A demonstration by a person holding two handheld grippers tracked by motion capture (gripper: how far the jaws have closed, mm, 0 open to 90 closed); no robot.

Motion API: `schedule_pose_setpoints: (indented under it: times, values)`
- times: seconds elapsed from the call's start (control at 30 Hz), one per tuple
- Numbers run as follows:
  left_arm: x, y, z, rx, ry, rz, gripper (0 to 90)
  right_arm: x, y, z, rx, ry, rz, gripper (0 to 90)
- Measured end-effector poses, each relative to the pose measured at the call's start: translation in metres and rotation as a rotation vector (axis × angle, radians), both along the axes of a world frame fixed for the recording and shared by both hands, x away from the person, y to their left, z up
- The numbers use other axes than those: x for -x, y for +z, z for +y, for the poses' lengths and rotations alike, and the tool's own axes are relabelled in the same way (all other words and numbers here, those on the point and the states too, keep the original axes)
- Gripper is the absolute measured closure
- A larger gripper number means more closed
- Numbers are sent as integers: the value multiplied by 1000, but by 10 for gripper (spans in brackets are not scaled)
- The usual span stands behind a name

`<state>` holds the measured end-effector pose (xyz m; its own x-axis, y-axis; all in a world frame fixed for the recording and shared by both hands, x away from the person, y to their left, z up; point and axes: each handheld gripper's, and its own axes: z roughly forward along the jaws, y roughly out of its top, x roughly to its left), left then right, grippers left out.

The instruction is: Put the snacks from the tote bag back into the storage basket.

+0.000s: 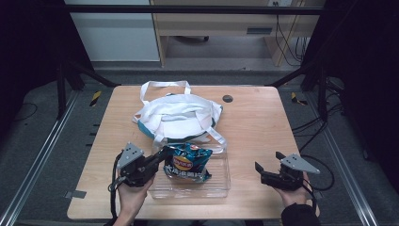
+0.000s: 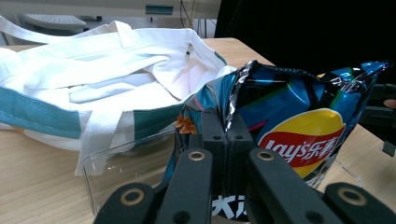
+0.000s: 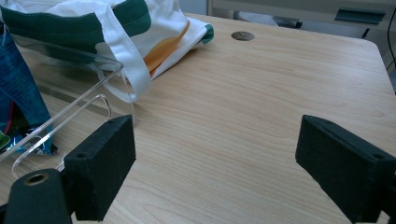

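A blue Lay's chip bag (image 1: 186, 162) stands lifted over a clear plastic tray (image 1: 221, 183) near the table's front. My left gripper (image 1: 162, 153) is shut on the bag's crimped left edge; in the left gripper view the bag (image 2: 303, 121) rises from between the closed jaws of that gripper (image 2: 227, 135). Behind the tray lies a white tote bag (image 1: 176, 115) with teal trim and its mouth slack. My right gripper (image 1: 267, 165) hovers open at the front right, its jaws (image 3: 215, 158) wide apart over bare wood.
The wooden table (image 1: 259, 117) has a round cable hole (image 1: 227, 98) at the back right. The tote's handles (image 1: 164, 85) reach toward the far edge. The tray's clear corner (image 3: 100, 100) and the tote's hem (image 3: 135, 70) lie left of my right gripper.
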<state>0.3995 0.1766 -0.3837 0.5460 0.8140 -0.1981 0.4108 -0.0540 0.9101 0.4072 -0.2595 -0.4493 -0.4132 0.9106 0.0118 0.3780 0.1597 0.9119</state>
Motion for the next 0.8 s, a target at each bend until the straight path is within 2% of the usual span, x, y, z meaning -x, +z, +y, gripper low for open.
schedule_pose_setpoints:
  times: [0.37,0.8]
  values:
    - [-6,0,-4,-12,18,-11,892,0,-1,0,1,-1,3,123]
    - [-14,0,-6,-4,39,-12,884,-1,-1,0,5,-1,3,123]
